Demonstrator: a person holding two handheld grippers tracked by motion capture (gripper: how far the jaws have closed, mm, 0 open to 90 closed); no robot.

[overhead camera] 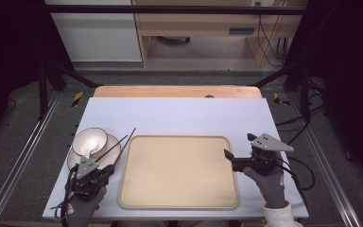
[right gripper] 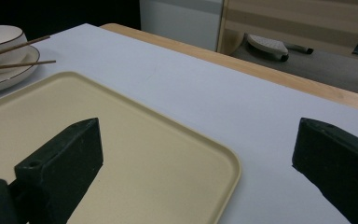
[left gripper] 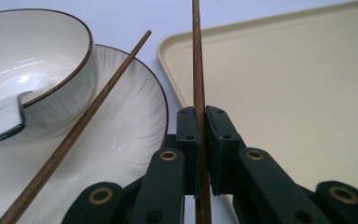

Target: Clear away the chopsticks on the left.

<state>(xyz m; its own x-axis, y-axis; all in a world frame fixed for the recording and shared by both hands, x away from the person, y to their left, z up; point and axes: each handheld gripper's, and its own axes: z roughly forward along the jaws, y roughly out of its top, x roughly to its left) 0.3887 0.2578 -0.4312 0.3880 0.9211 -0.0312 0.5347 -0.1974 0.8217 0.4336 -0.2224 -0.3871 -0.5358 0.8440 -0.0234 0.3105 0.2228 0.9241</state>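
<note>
By plate [overhead camera: 75, 158], left gripper [left gripper: 204, 122] on chopstick [left gripper: 197, 60].

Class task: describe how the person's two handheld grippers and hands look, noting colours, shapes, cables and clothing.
Both the left gripper and right gripper are black, each topped by a grey three-cornered plate with small holes. Brass-coloured rivets mark the fingers. Black cables trail behind. Grey gloves; a white sleeve on the right.

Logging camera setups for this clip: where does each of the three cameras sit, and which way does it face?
High view: above the person's side, looking forward and down on the table; gloved hands and both grippers enter from below.
Left gripper view: rides the left gripper, facing along its black jaws, shut on a chopstick, toward bowl and plate.
Right gripper view: rides the right gripper, facing across the tray between open jaws.
All three share the tray; bowl and chopsticks too.
</note>
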